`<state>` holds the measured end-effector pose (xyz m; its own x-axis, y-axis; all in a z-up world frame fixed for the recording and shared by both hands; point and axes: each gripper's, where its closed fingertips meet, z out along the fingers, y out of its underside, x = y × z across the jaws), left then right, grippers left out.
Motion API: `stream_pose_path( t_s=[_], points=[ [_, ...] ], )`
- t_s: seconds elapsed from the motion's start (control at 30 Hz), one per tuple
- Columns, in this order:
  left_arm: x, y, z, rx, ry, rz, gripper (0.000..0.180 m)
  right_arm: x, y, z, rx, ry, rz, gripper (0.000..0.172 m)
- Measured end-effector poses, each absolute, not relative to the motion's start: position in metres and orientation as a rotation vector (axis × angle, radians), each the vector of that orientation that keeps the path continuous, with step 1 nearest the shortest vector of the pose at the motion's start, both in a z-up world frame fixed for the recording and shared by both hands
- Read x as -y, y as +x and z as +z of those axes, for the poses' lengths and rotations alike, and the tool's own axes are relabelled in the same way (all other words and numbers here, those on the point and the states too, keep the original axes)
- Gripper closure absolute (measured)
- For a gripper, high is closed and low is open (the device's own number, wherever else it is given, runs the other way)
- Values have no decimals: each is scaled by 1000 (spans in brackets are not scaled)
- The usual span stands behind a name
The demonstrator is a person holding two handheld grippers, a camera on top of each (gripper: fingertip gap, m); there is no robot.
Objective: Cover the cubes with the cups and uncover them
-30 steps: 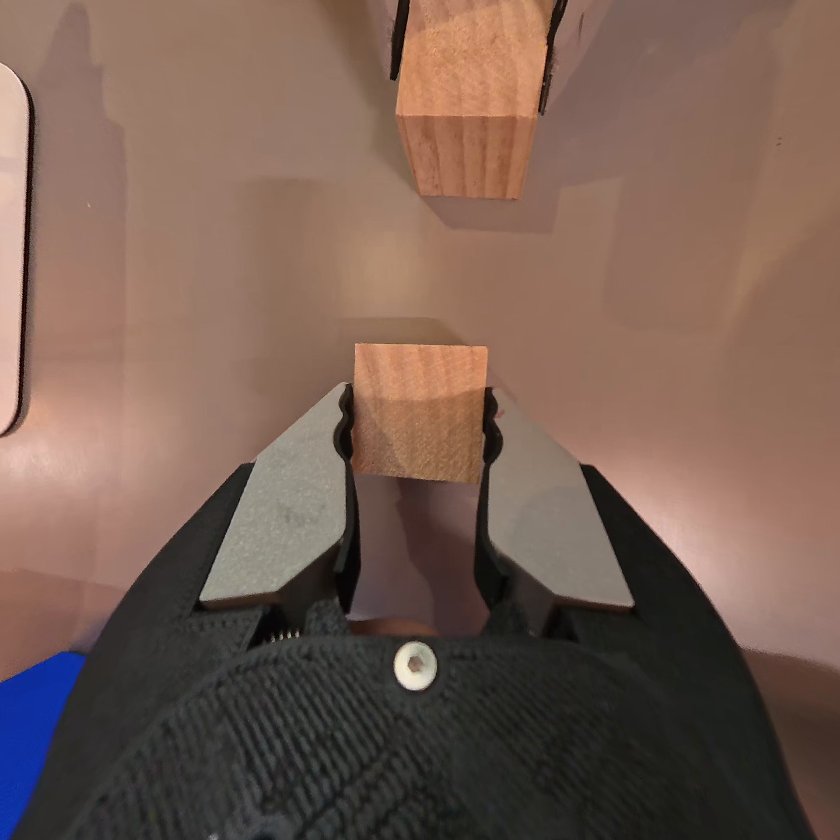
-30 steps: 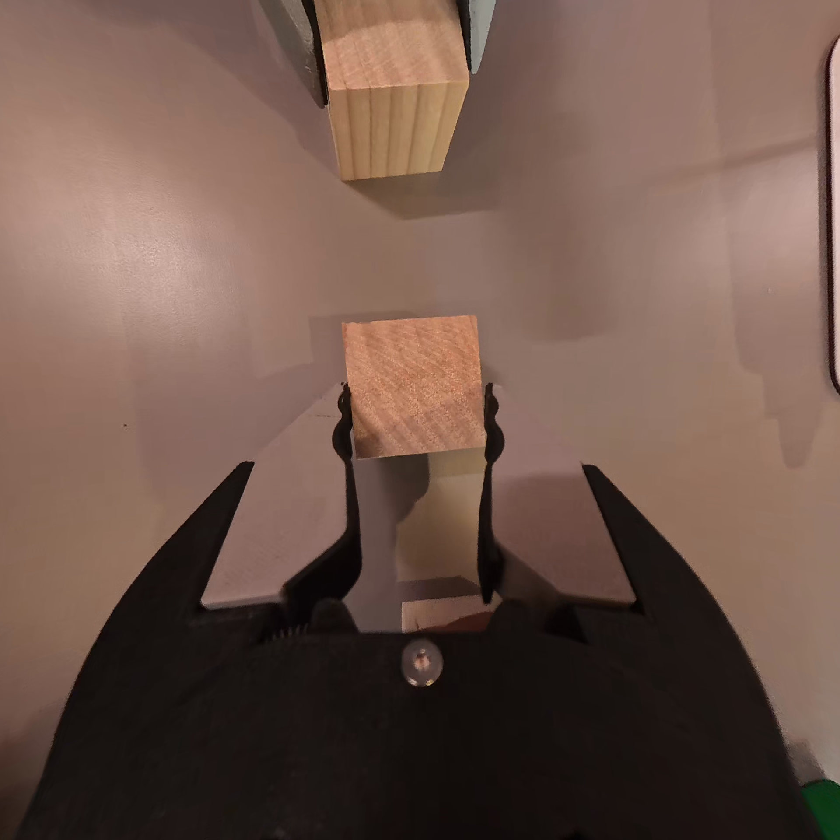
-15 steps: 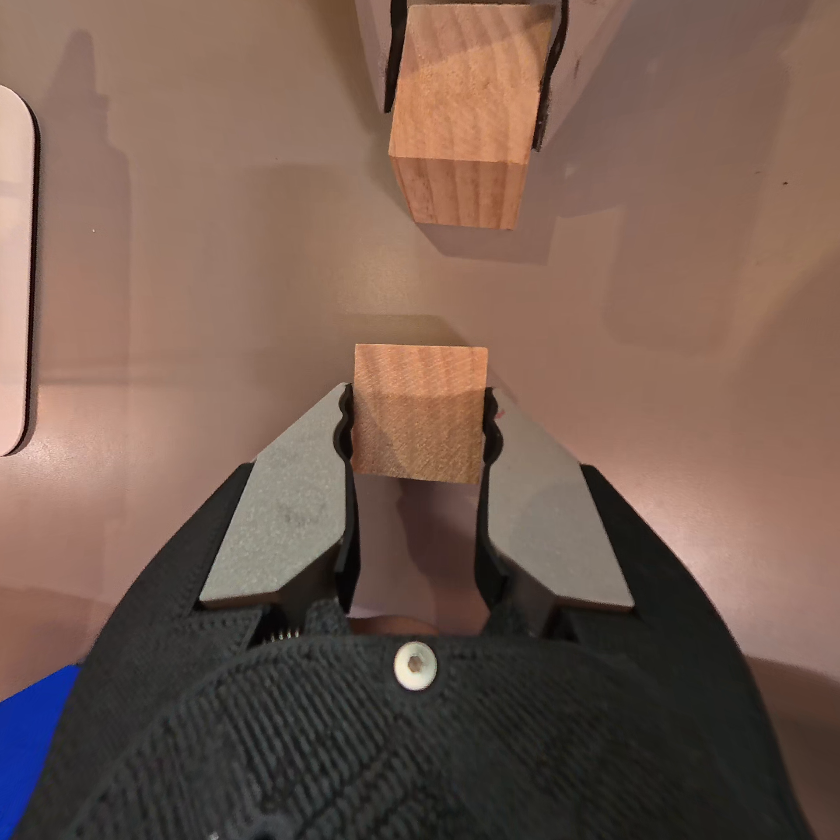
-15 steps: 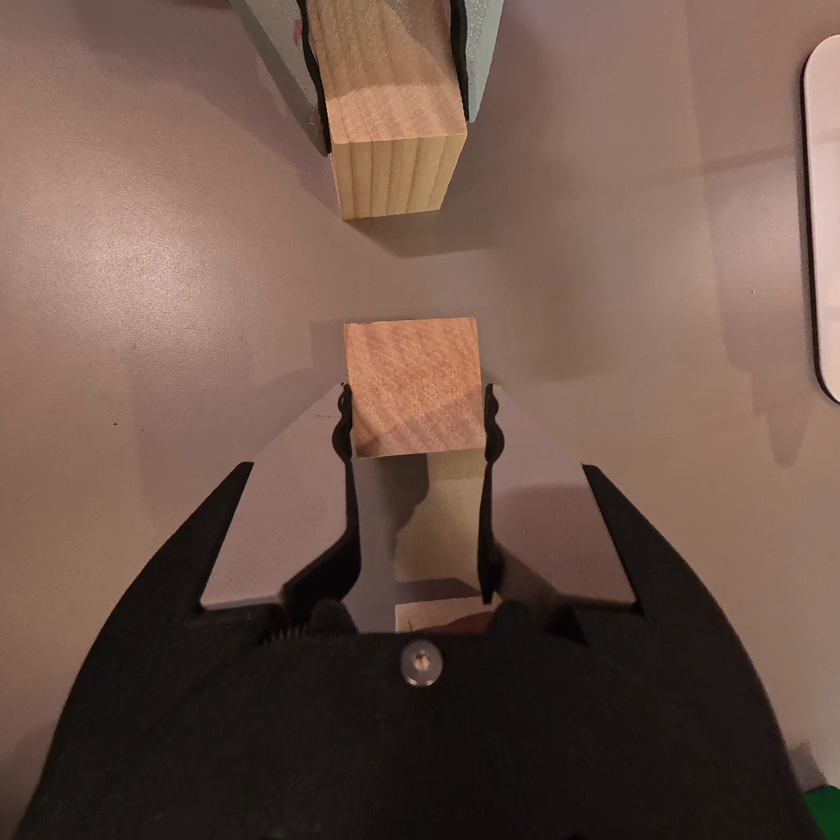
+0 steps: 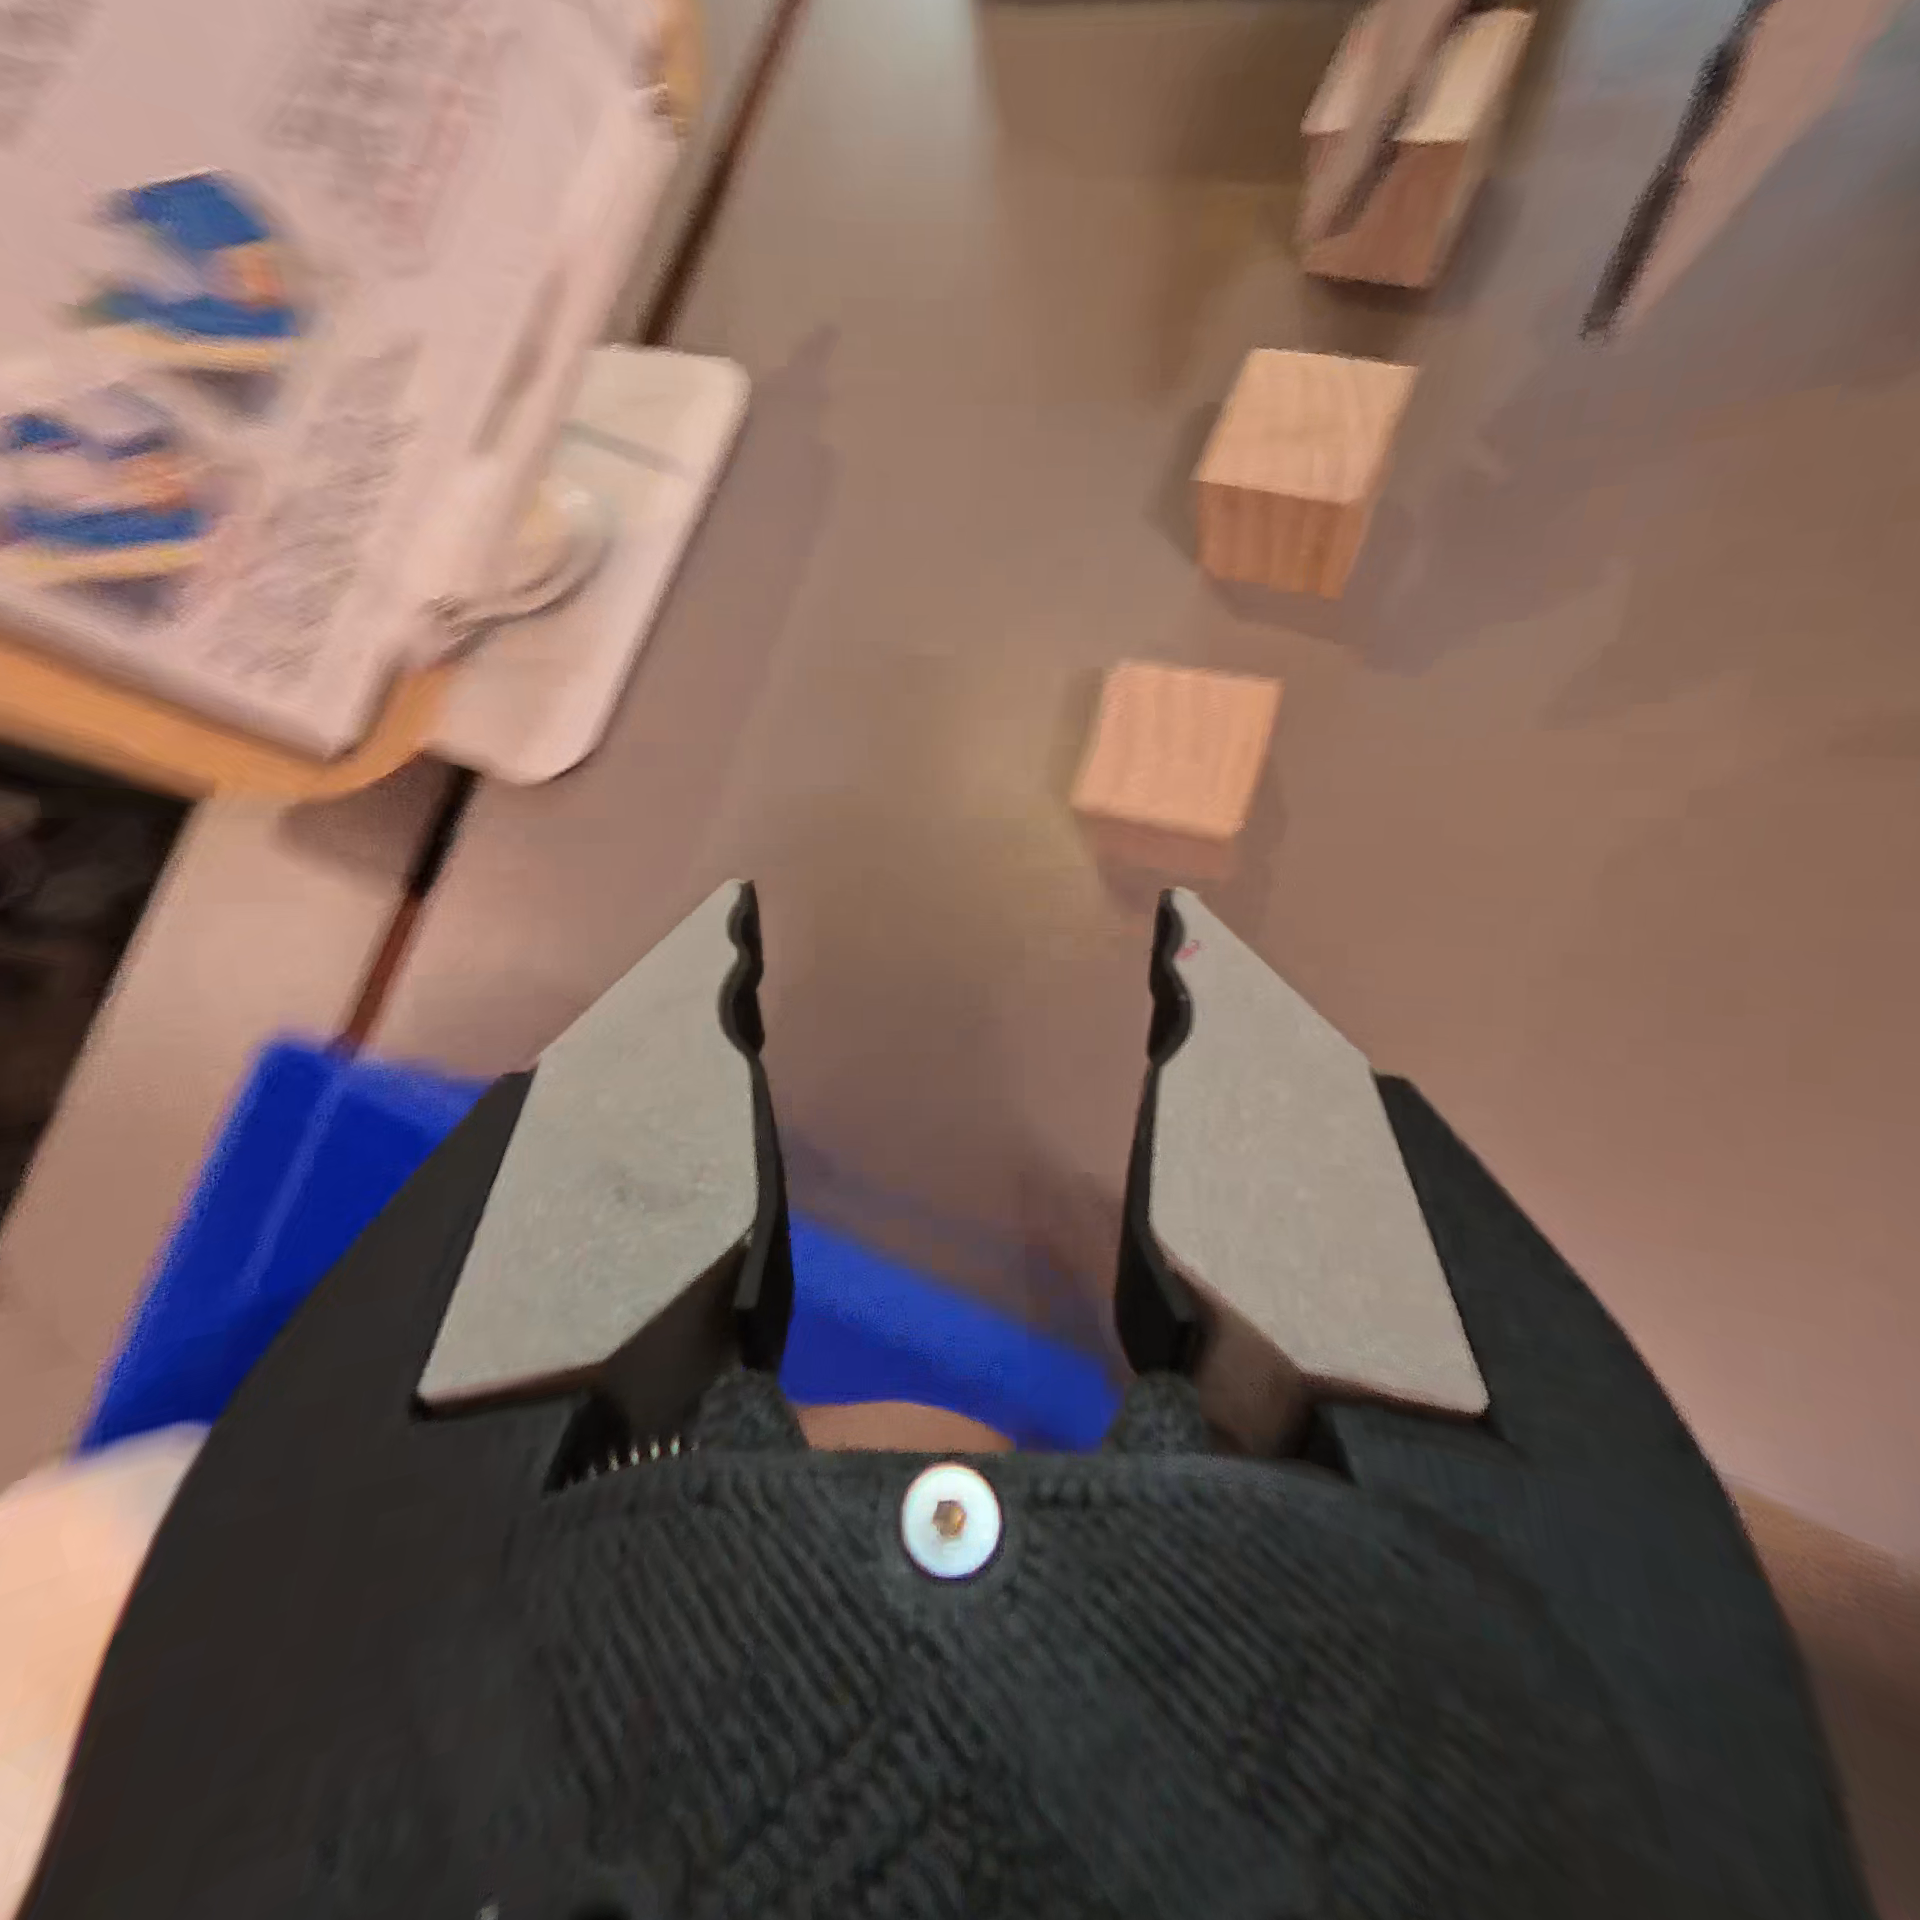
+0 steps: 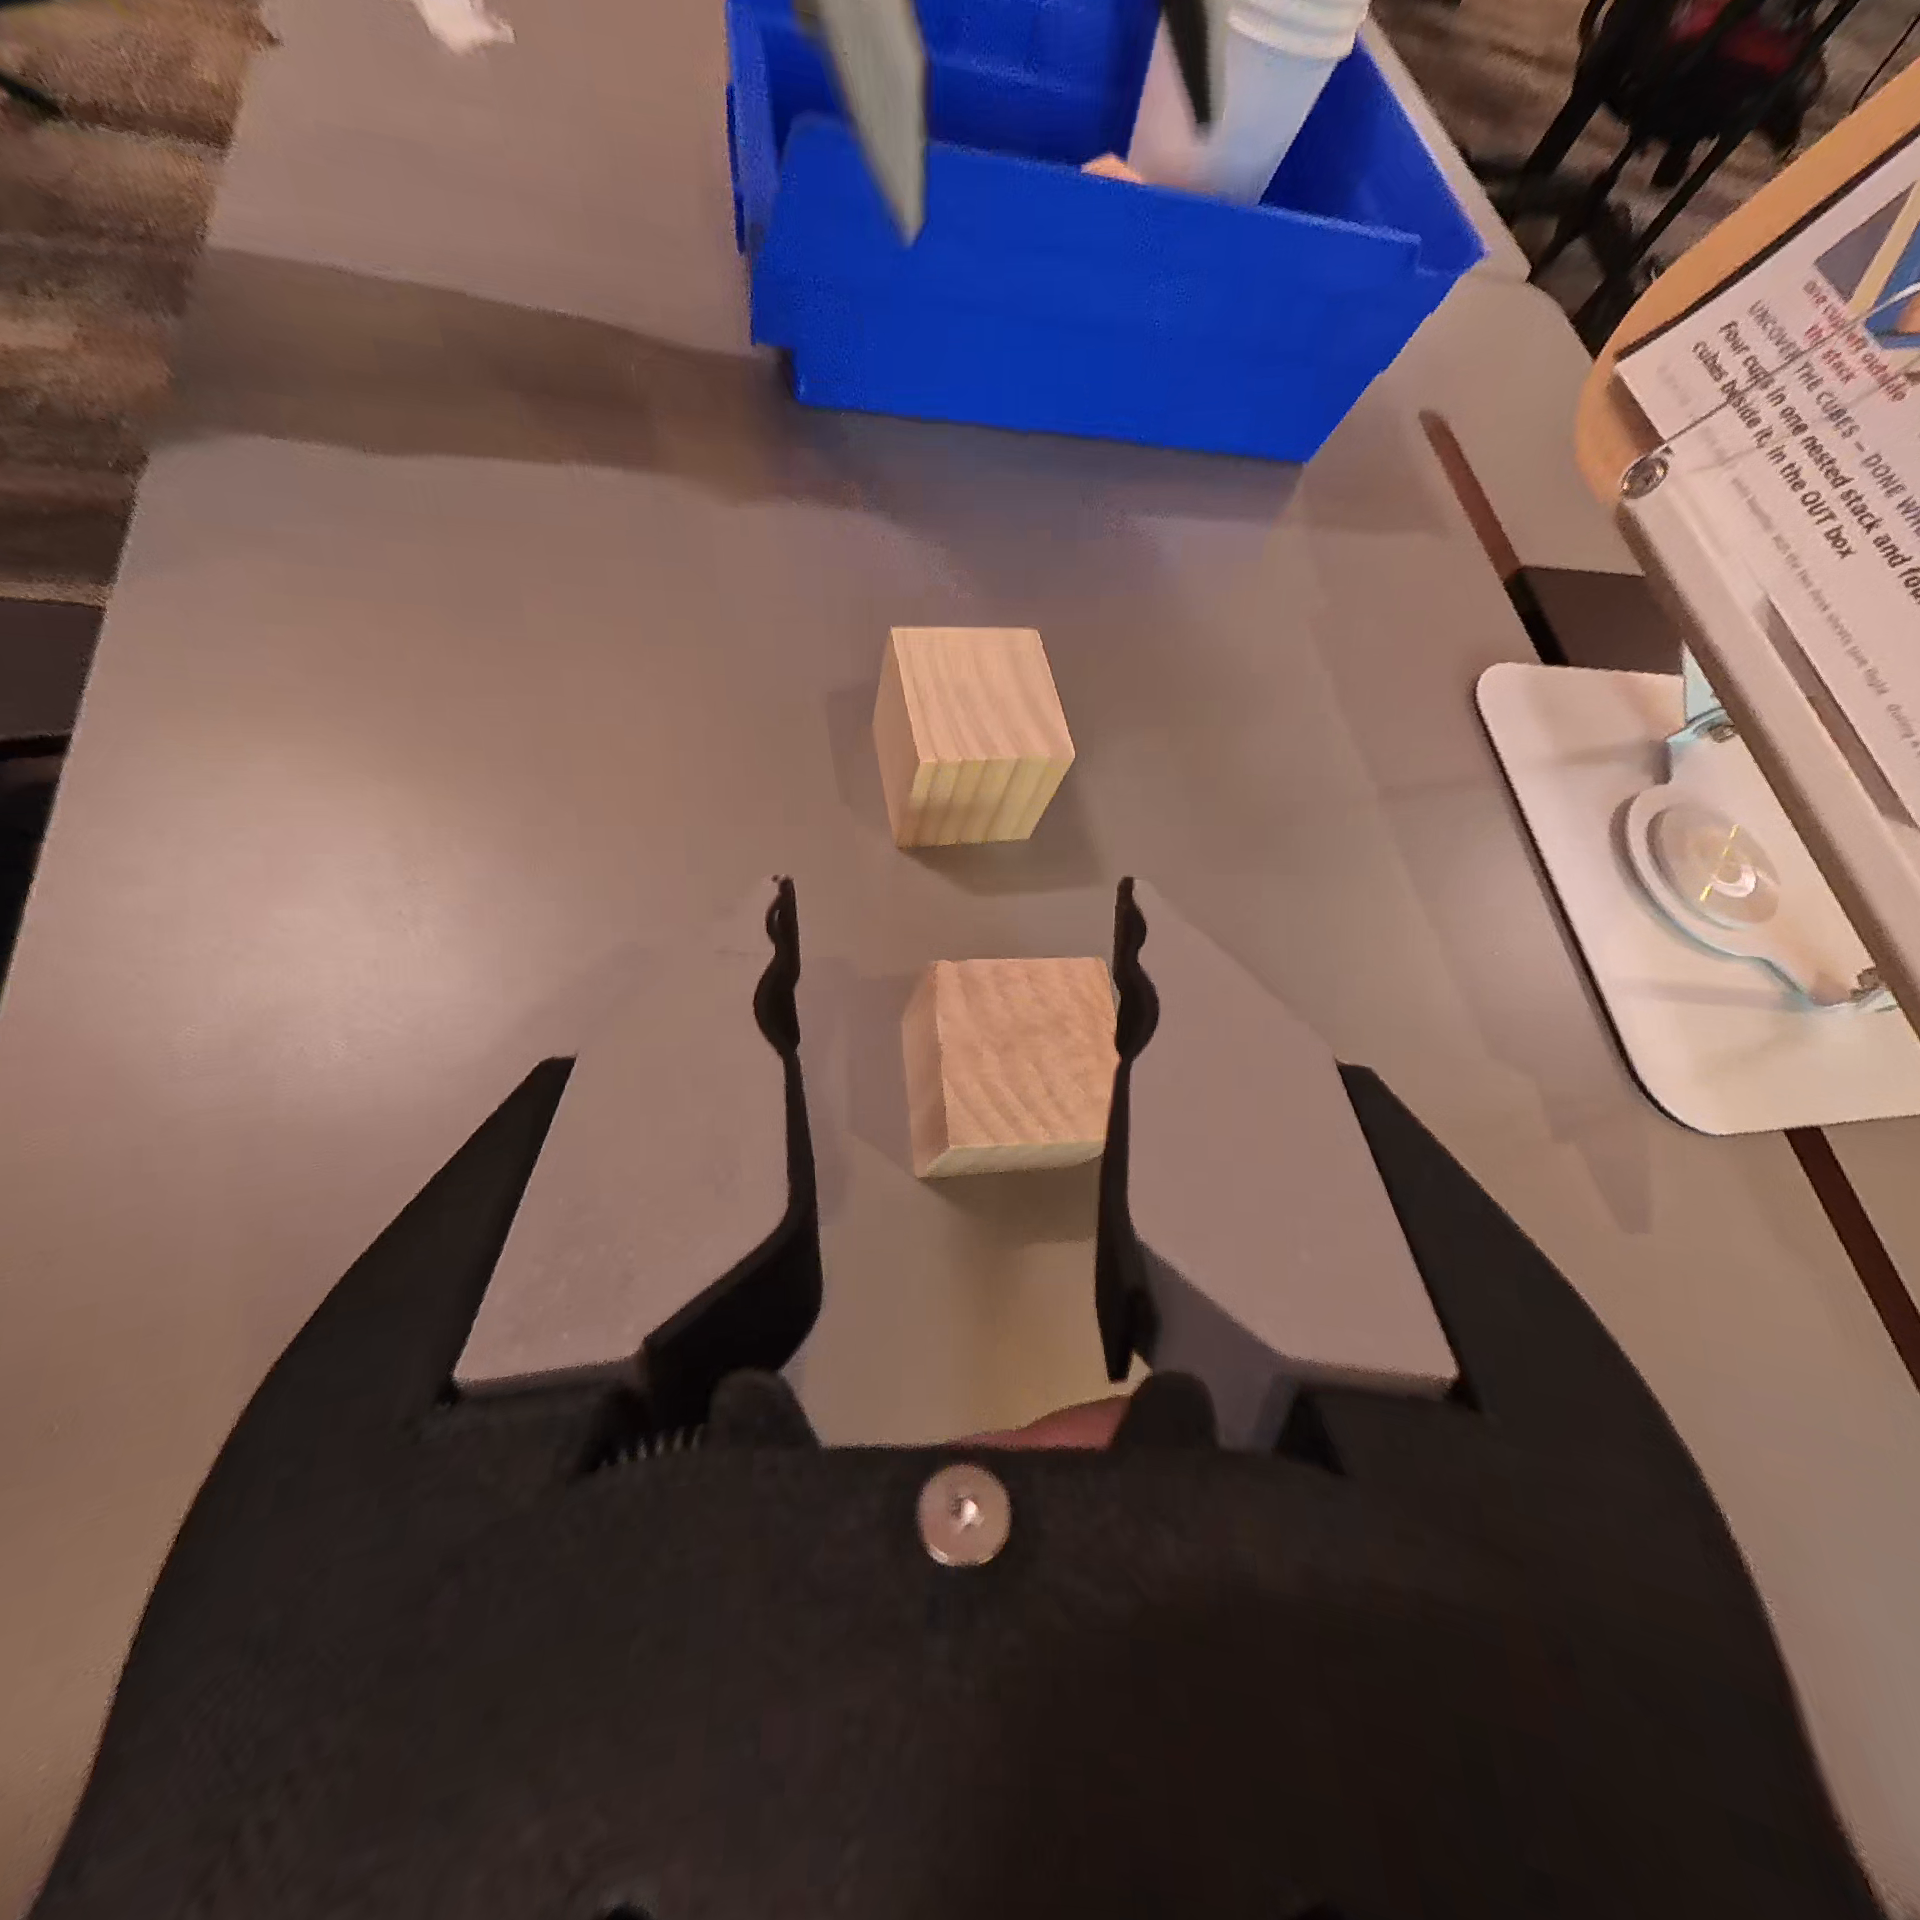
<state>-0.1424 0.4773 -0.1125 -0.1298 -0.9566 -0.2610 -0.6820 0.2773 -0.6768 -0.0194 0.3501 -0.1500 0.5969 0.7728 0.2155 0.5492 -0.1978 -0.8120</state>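
1. My left gripper (image 5: 956, 935) is spread wide with nothing between its pads, raised over the brown table (image 5: 935, 520).
2. Ahead of it and to the right, two pale wooden cubes (image 5: 1179, 764) (image 5: 1299, 468) stand apart on the table; a third (image 5: 1403, 156) farther off is blurred.
3. My right gripper (image 6: 956, 935) stands open around the nearer cube (image 6: 1008, 1065); there is a clear gap at the left pad, and I cannot tell whether the right pad touches.
4. A second cube (image 6: 971, 732) stands just beyond.
5. A white cup stack (image 6: 1236, 104) stands in the blue plastic bin (image 6: 1039, 312).
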Motion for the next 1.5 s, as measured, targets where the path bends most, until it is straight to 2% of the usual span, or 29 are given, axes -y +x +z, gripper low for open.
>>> stream_pose_path(
  t_s=[0.13, 0.3, 0.47, 0.73, 0.87, 1.07, 1.37, 1.5],
  points=[
    [-550, -215, -97, -1699, -1687, -253, 106, -347, -24, -152, 1051, -1860, 334, 114],
    [-602, -269, -150, -1676, -1937, -46, 109, -348, -31, -162, 1072, -1879, 350, 114],
    [-636, -276, -178, -1634, -2014, -97, 119, -343, -35, -169, 1100, -1886, 338, 114],
    [-660, -270, -214, -1695, -2113, -137, 116, -337, -37, -168, 1134, -1872, 374, 114],
    [-670, -268, -229, -1673, -2133, -135, 125, -337, -37, -170, 1131, -1880, 374, 114],
    [-653, -282, -206, -1730, -2051, -75, 125, -337, -38, -172, 1138, -1880, 370, 116],
    [-551, -218, -95, -1795, -1608, -138, 125, -334, -45, -163, 1134, -1838, 382, 116],
    [-493, -172, -108, -1938, -1483, -125, 125, -333, -45, -157, 1118, -1811, 400, 117]
  ],
)
